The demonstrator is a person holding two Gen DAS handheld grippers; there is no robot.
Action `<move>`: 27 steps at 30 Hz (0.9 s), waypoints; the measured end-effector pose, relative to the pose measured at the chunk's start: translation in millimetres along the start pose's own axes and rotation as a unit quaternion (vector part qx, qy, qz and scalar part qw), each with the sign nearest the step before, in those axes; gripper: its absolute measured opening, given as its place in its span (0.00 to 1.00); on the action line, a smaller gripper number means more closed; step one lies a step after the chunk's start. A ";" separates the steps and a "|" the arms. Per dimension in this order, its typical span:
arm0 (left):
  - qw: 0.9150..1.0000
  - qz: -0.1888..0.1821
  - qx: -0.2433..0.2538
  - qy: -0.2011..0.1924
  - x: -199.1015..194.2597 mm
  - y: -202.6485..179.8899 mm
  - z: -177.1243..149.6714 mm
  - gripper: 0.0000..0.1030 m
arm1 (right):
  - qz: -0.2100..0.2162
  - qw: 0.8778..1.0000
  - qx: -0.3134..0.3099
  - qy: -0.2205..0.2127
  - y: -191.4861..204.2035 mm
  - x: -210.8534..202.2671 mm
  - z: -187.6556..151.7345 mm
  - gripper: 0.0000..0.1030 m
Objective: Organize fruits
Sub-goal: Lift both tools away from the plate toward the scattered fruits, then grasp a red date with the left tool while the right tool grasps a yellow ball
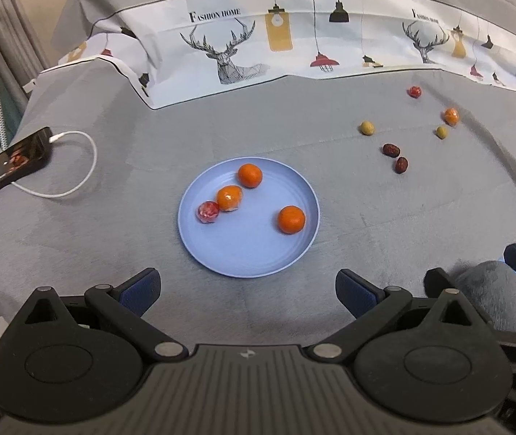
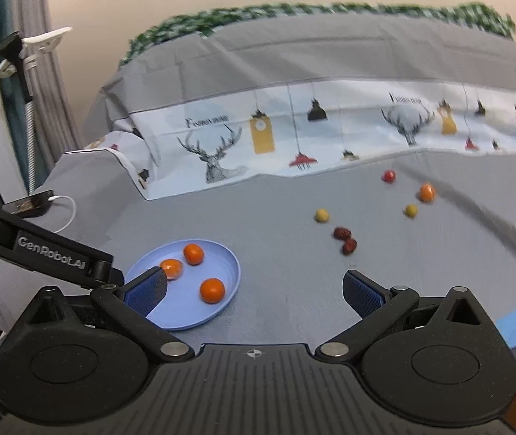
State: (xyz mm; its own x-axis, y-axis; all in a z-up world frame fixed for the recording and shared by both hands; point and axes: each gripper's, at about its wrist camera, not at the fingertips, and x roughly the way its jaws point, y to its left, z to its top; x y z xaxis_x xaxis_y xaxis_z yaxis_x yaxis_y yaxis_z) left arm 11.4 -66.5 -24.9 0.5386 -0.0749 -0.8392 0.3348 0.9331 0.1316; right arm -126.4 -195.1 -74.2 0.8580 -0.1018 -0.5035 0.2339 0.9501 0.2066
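Fruits are split: four sit on the blue plate point(image 1: 294, 253) at frame centre, six loose ones point(image 1: 401, 165) are scattered on the cloth at upper right, well apart from the plate. Left gripper point(image 1: 247, 286) and right gripper point(image 2: 254, 290) are both spread wide, nothing held. Risk, as judged: round fruit may be nudged and rolled off. Grey cloth point(image 1: 112, 239) is creased; a phone point(image 1: 15, 159) on its cable is seen mid-left; a patterned sheet point(image 1: 294, 47) is draped behind.

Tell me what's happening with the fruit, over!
Left gripper open, right gripper open, both empty. Blue plate holds four fruits; six more lie loose on the grey cloth. Nothing blocking.
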 end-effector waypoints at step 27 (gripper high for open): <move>0.990 -0.107 0.026 0.086 265.6 -177.9 182.2 1.00 | -0.204 0.975 0.081 0.036 -237.4 269.5 61.6 0.99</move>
State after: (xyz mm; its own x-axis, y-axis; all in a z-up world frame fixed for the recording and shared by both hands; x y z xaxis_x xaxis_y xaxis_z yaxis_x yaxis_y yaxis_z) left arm 235.8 -316.5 -175.1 0.3123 -0.2036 -0.9279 0.4686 0.8827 -0.0359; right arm 77.4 -466.3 -207.2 0.6451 -0.4356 -0.6278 0.6236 0.7750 0.1029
